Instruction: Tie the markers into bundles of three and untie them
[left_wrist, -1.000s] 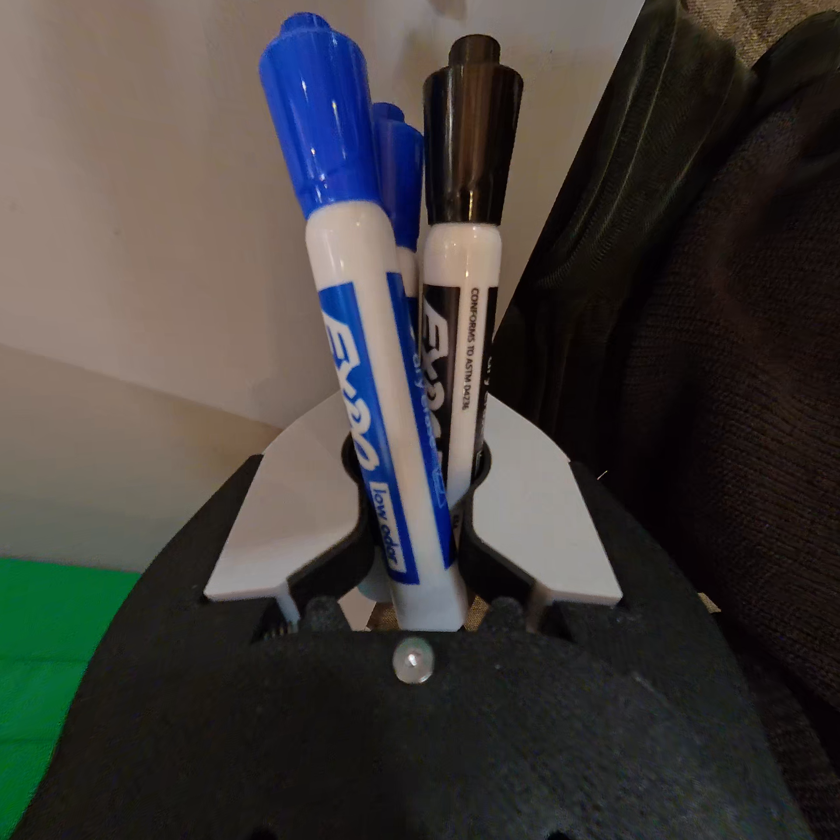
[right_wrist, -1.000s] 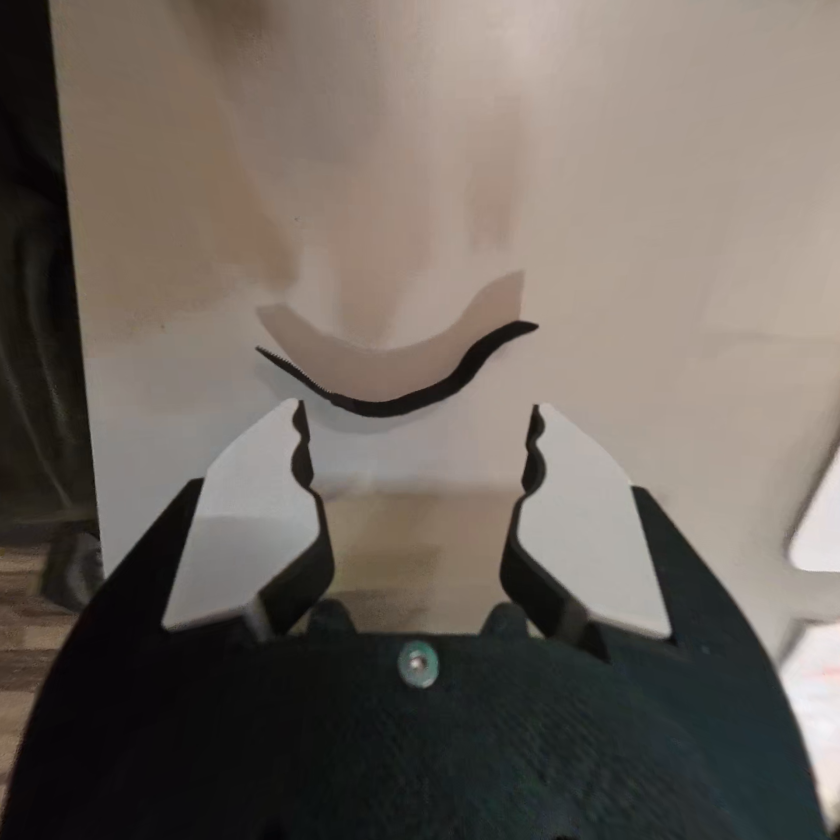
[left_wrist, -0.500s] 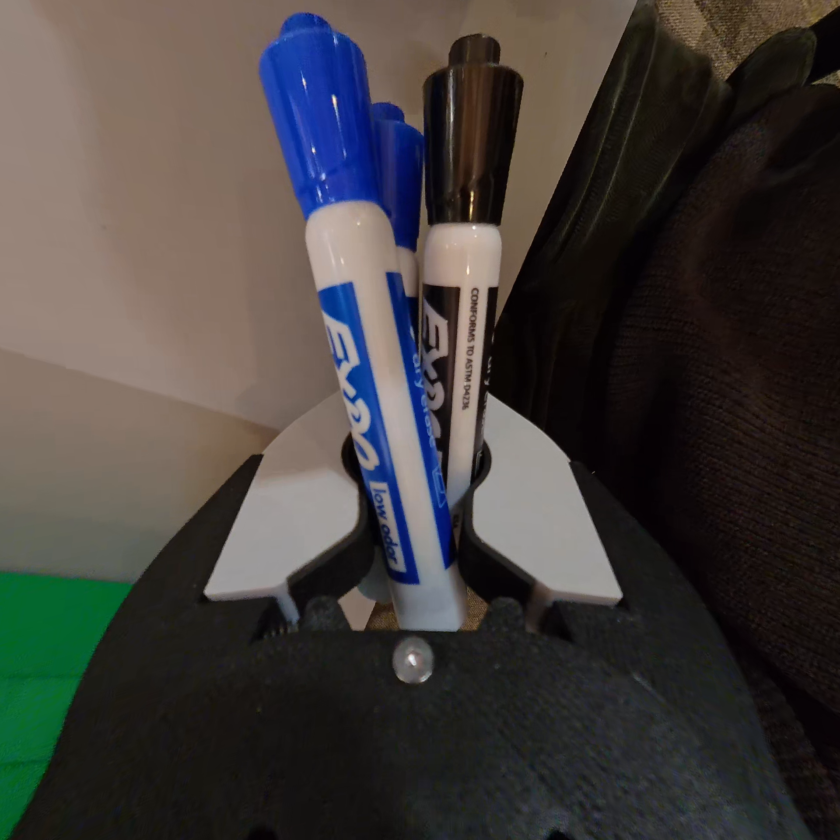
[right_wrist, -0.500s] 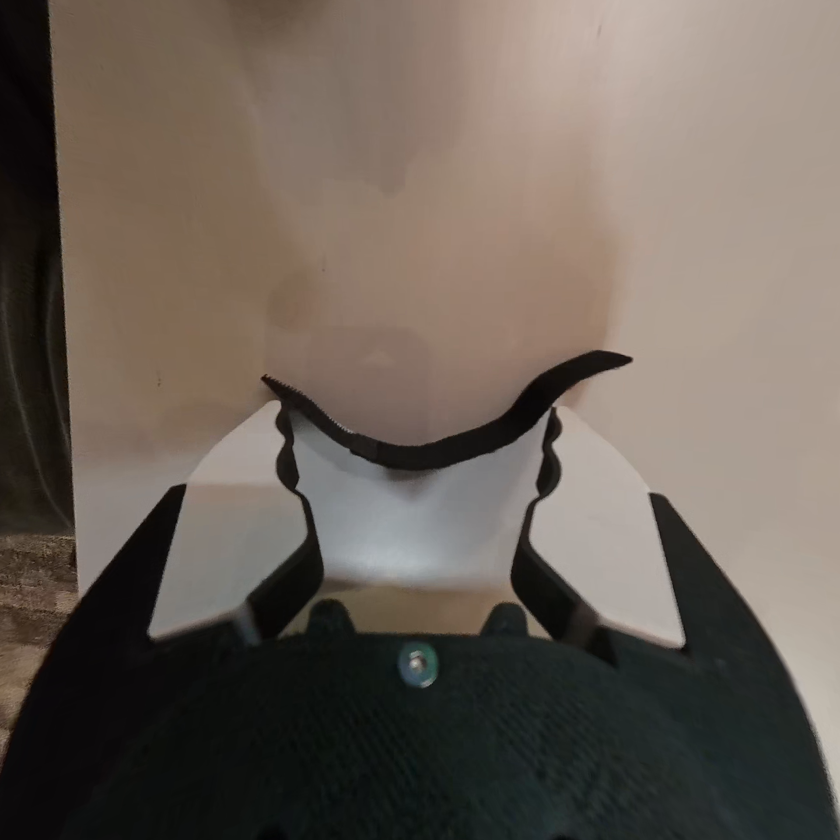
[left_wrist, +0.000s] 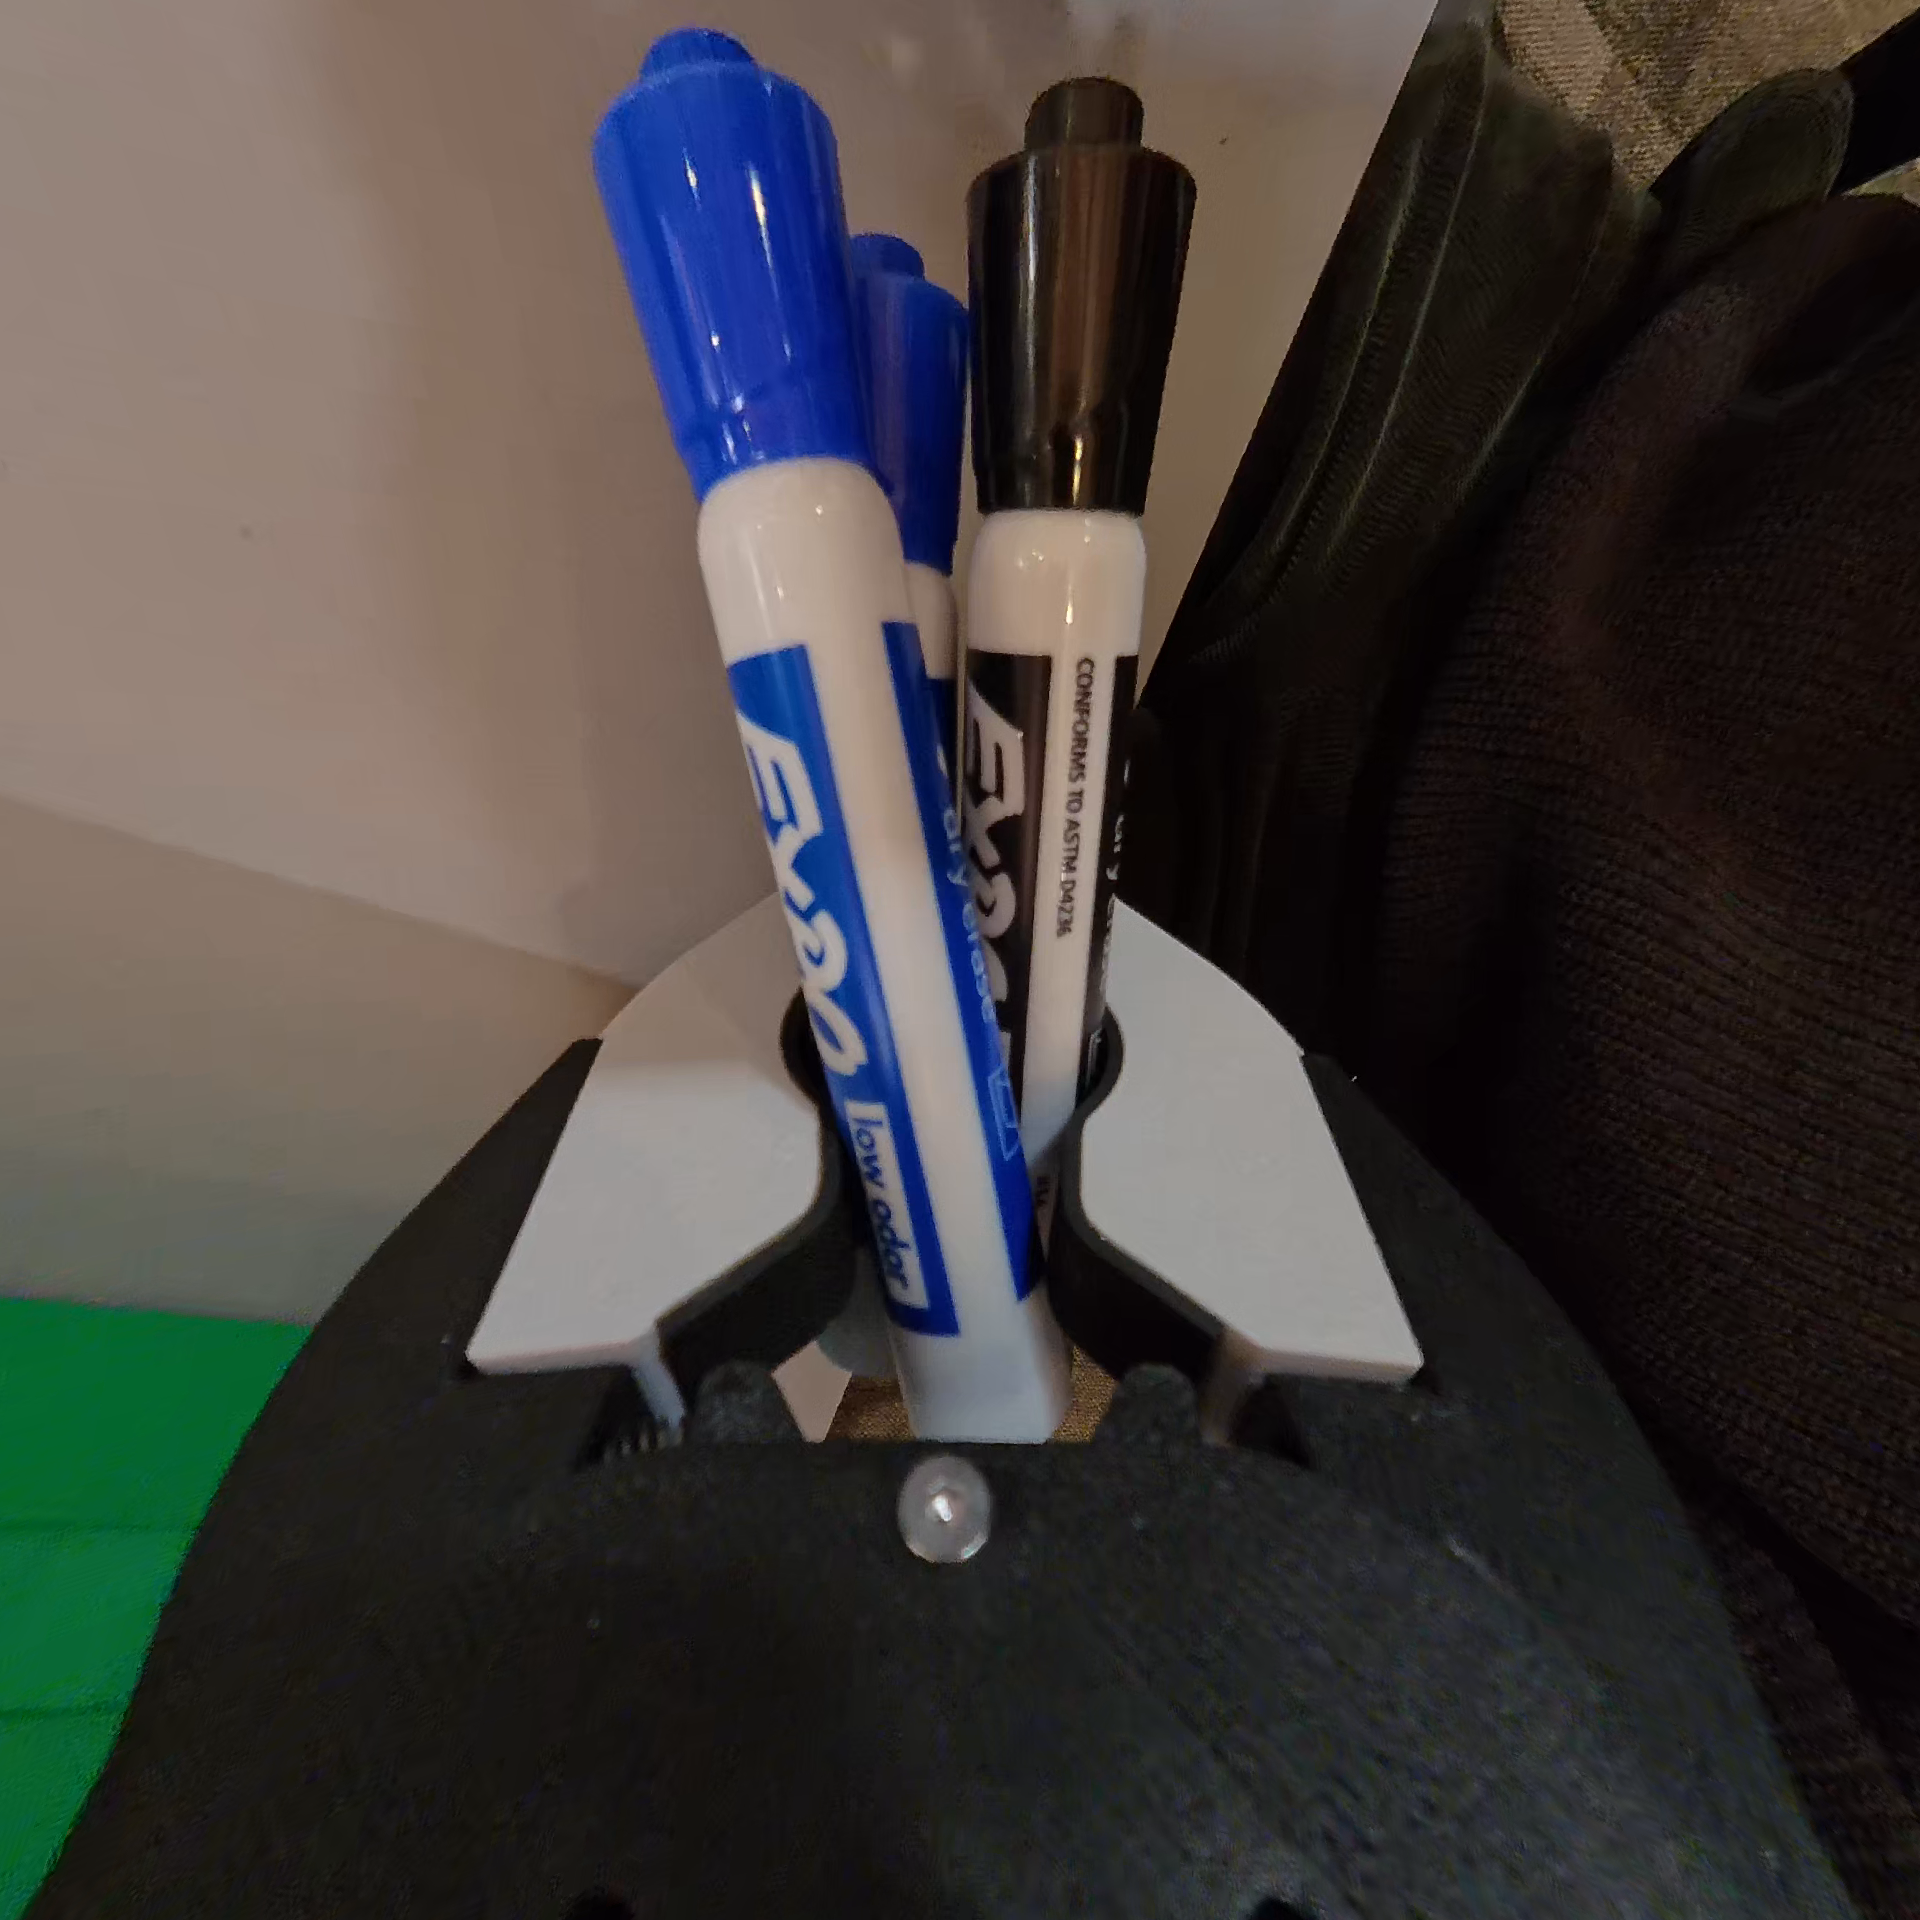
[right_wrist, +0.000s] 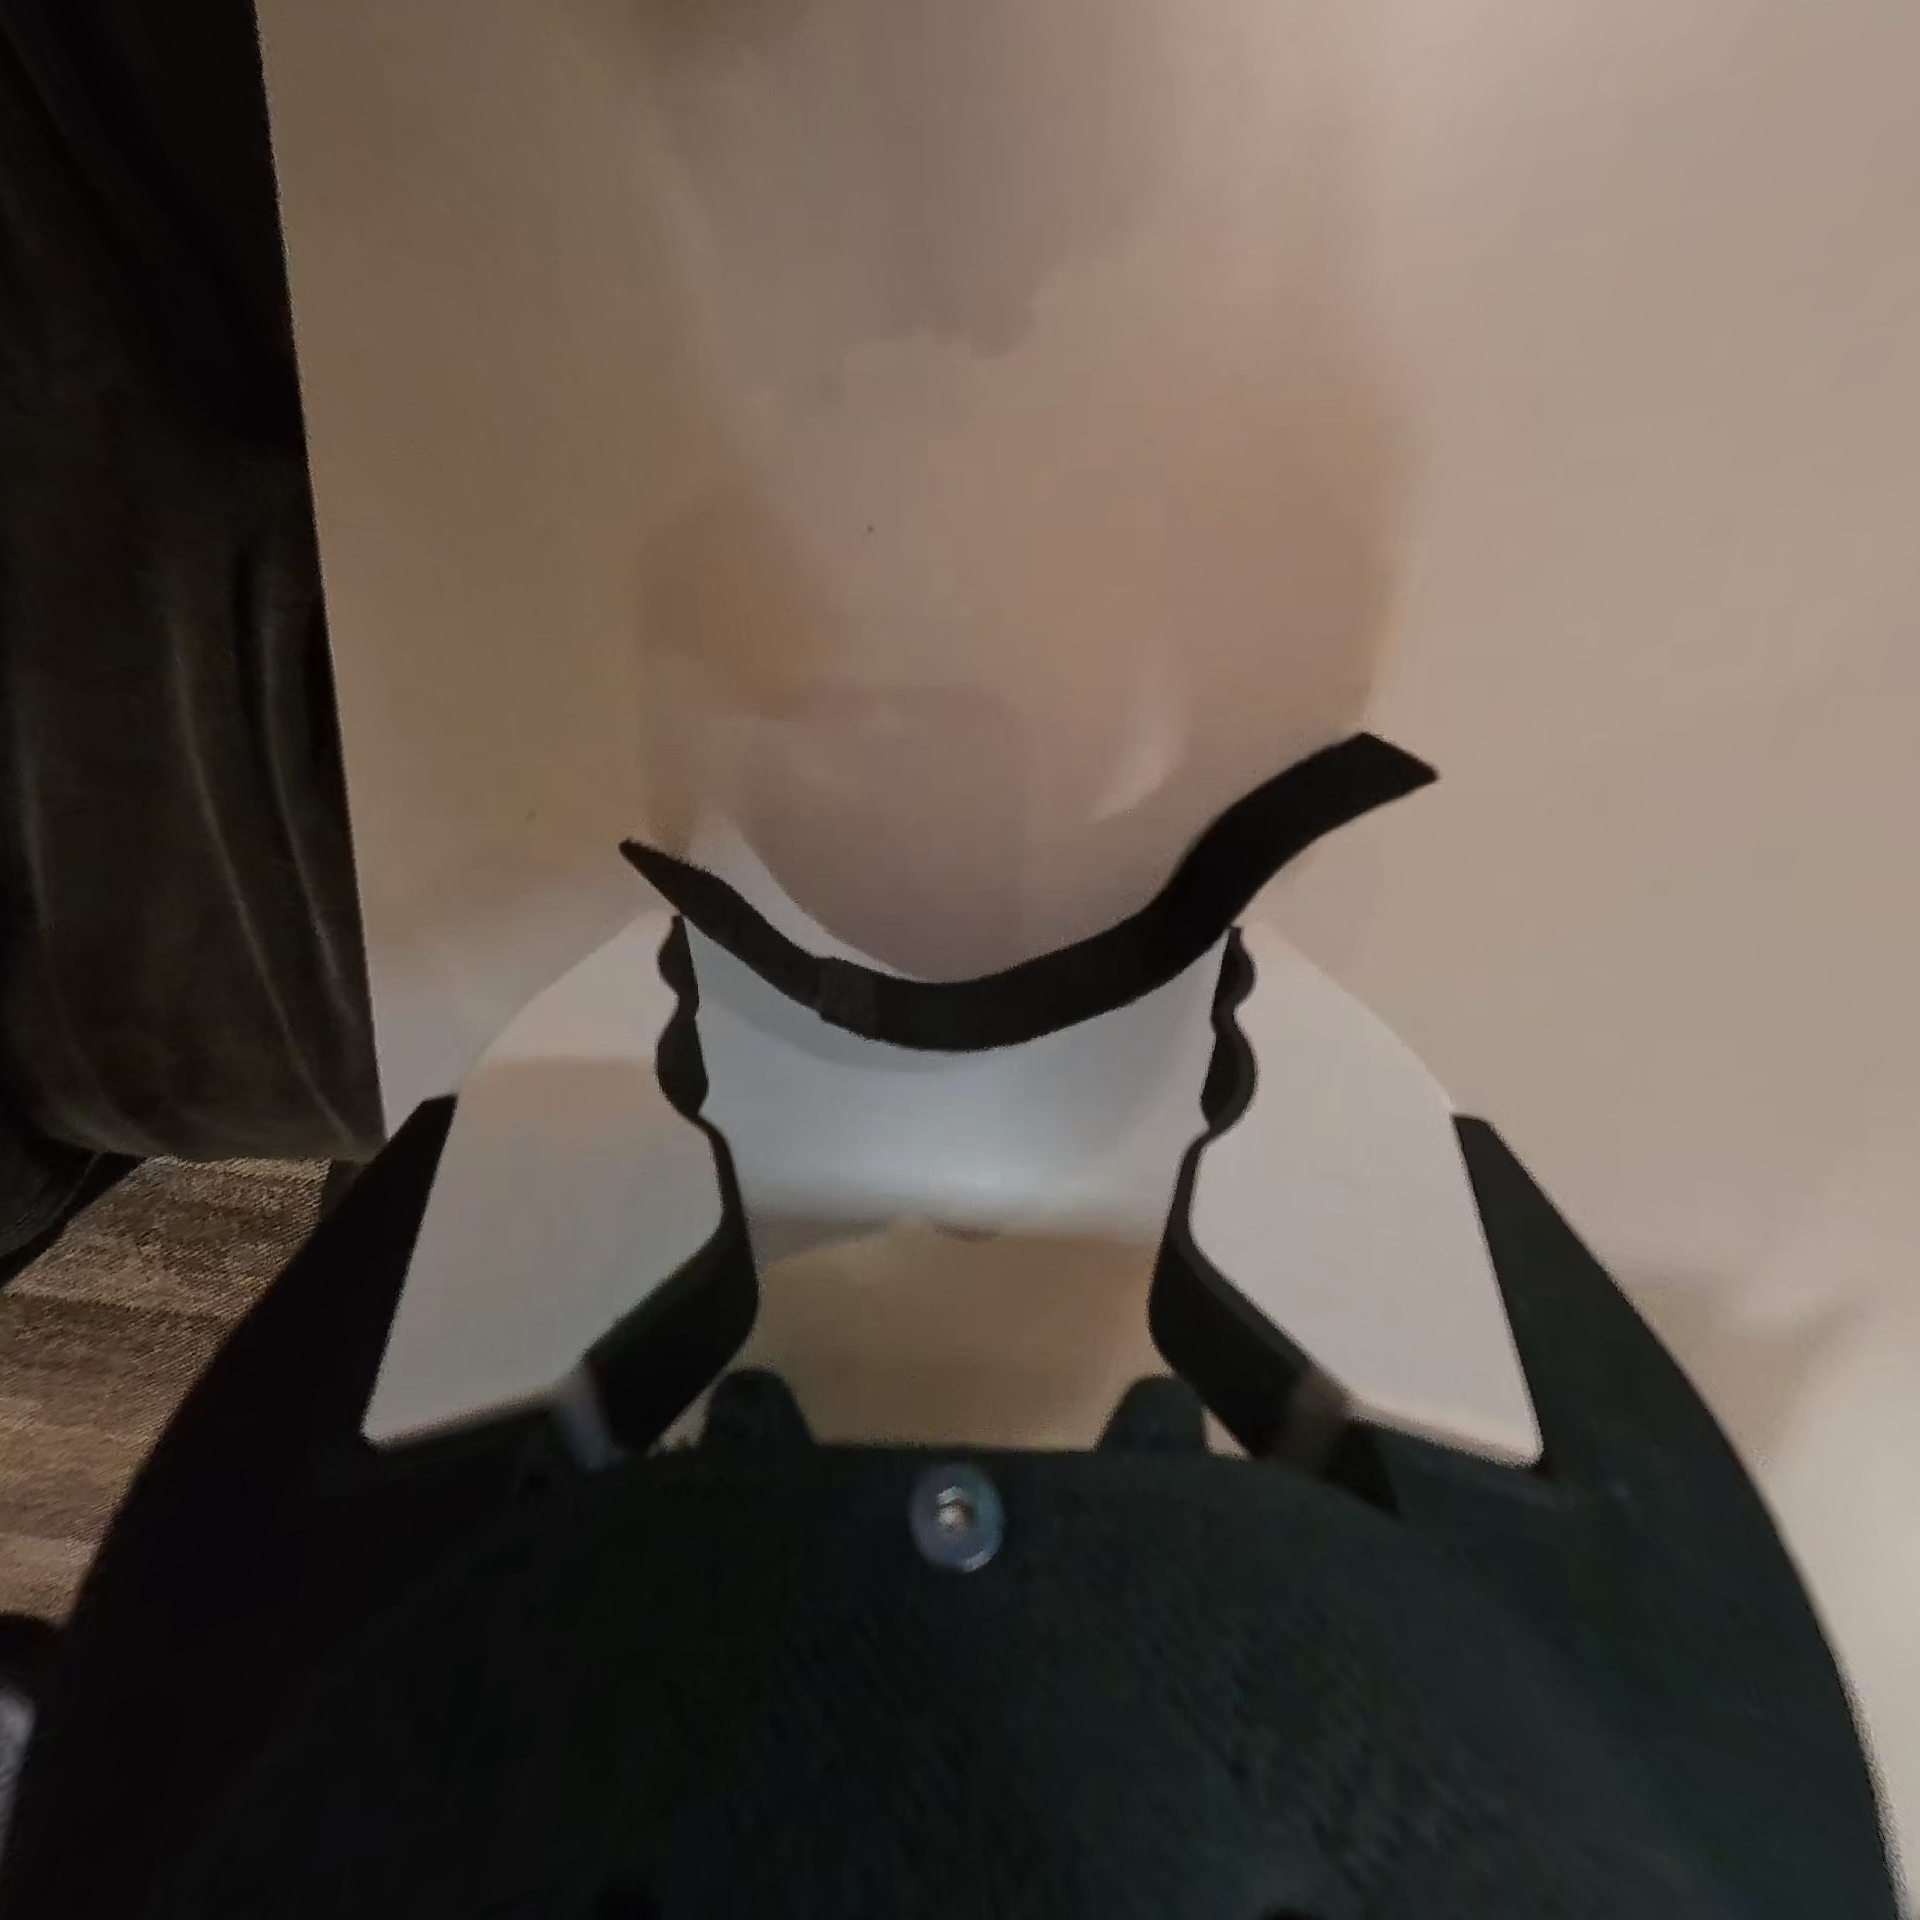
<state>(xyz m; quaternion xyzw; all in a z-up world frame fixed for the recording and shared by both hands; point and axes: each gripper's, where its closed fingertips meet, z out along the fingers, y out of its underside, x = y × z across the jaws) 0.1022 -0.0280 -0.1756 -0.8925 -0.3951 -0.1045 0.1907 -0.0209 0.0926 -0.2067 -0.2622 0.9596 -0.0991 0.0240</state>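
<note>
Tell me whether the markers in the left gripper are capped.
Capped. The front blue marker, the second blue marker behind it and the black marker all wear caps.

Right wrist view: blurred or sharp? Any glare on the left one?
Right wrist view: soft with motion blur; the curved black strap and right tool edges smear. Left wrist view: sharp up close, with glare streaks on the blue marker cap and black marker cap.
</note>
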